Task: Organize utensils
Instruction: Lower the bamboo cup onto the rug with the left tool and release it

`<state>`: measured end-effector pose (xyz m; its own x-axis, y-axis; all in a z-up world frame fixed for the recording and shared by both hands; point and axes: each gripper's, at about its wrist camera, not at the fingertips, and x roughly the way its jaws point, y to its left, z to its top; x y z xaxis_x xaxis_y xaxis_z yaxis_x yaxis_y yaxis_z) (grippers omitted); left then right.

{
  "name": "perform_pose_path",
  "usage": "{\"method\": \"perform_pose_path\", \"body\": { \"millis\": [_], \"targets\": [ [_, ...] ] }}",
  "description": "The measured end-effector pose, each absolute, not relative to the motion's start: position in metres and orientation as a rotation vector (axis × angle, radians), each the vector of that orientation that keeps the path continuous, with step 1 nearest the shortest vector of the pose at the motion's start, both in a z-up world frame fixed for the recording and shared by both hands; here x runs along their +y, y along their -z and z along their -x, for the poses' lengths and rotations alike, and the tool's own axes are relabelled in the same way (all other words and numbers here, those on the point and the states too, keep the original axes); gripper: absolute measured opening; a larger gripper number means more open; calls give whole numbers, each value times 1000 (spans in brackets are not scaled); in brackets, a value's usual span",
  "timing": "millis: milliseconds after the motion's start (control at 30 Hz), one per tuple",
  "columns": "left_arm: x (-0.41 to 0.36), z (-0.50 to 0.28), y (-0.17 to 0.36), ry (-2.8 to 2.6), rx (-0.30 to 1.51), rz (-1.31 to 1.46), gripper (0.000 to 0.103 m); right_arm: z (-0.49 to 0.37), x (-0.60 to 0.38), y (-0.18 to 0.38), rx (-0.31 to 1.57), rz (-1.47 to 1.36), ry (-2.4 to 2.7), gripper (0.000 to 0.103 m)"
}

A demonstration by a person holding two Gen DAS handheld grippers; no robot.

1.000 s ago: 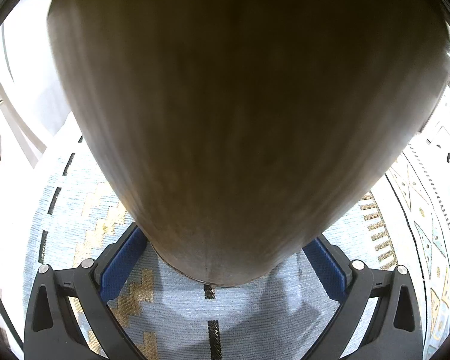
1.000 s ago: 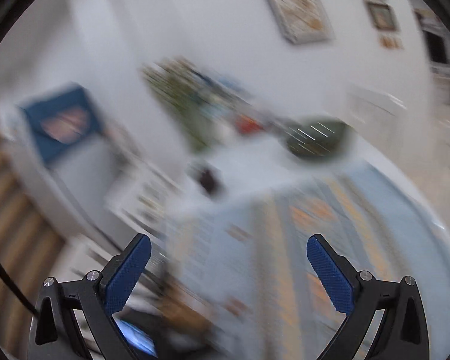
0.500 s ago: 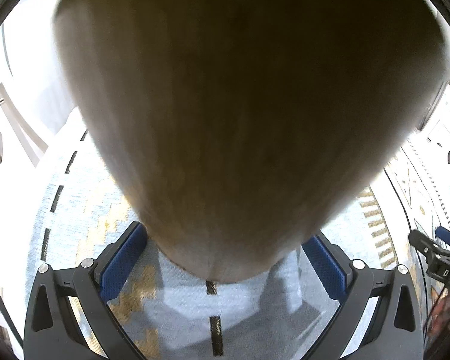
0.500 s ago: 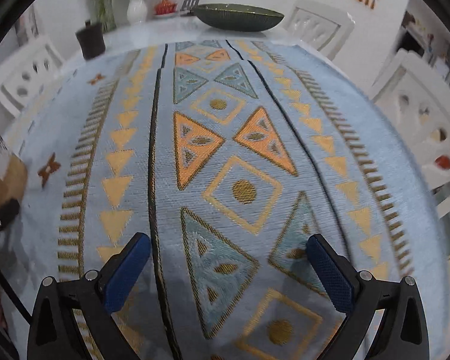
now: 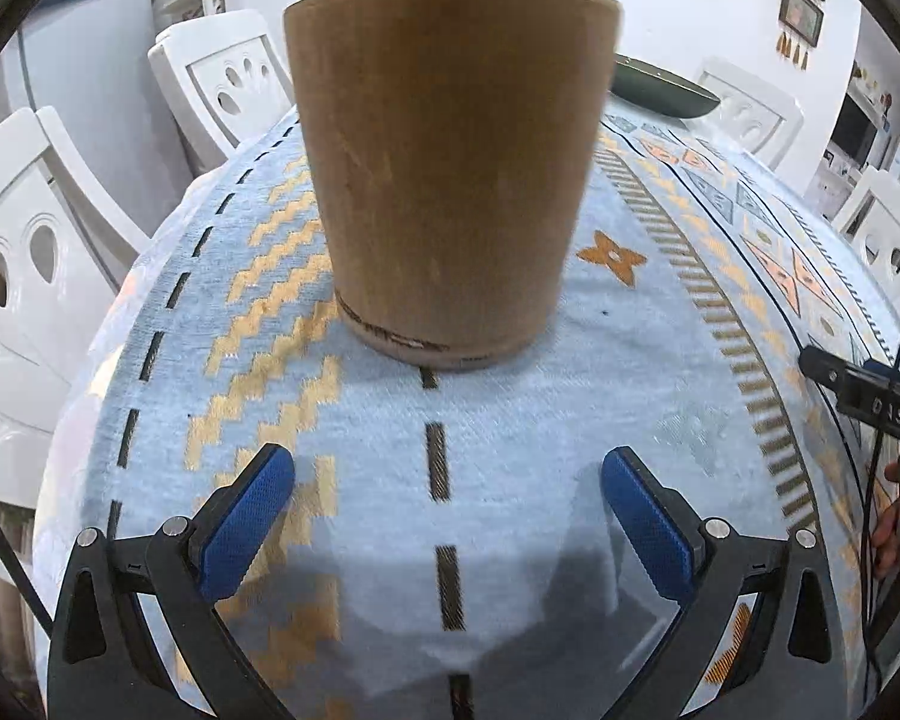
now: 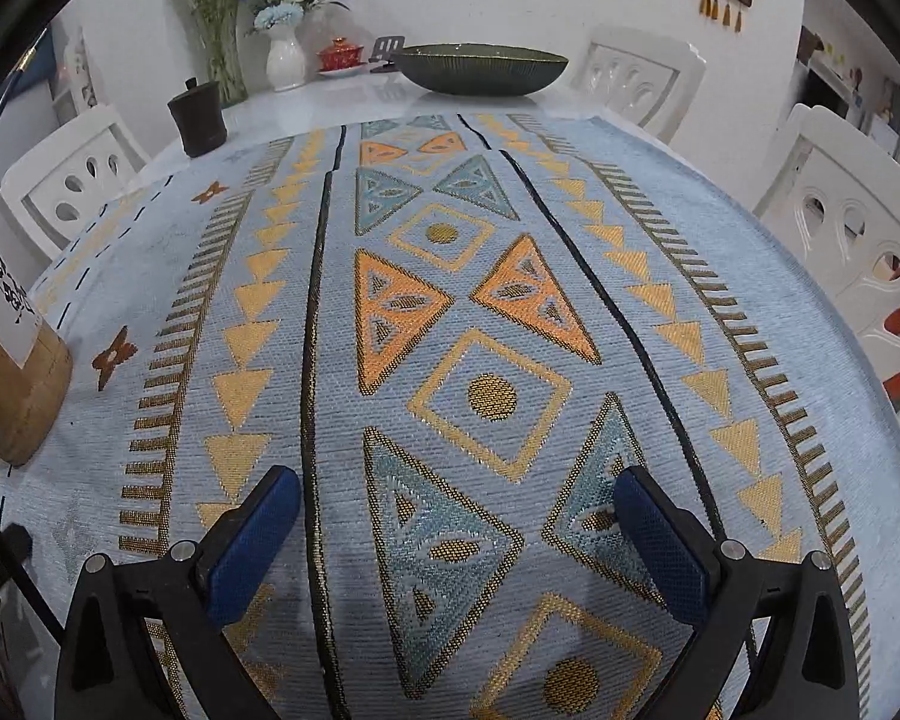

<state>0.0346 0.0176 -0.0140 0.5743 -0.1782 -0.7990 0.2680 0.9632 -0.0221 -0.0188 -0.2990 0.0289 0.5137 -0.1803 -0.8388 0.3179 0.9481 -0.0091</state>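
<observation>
Standing clear of open tongs (image 5: 447, 501): holder (image 5: 450, 180)

Tall wooden utensil holder (image 5: 450, 168), plain brown and tapering toward its base, standing upright on a pale blue patterned tablecloth (image 5: 510, 450) near the table's left edge, a white label with dark markings on one side, contents hidden, perhaps empty, rim seen from below.
</observation>
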Motion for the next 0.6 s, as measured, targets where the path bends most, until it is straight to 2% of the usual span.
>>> {"method": "perform_pose_path", "body": {
  "millis": [333, 433, 500, 600],
  "targets": [
    [-45, 27, 7, 445, 914, -195, 102, 30, -282, -22, 1034, -78, 186, 103],
    [-60, 42, -31, 416, 802, -267, 102, 39, -286, -33, 1162, -149, 174, 103],
    [-56, 50, -70, 371, 702, -291, 102, 46, -288, -50, 1184, -245, 148, 103],
    [-28, 43, -135, 369, 752, -135, 102, 46, -276, -95, 1170, -231, 68, 103]
  ]
}}
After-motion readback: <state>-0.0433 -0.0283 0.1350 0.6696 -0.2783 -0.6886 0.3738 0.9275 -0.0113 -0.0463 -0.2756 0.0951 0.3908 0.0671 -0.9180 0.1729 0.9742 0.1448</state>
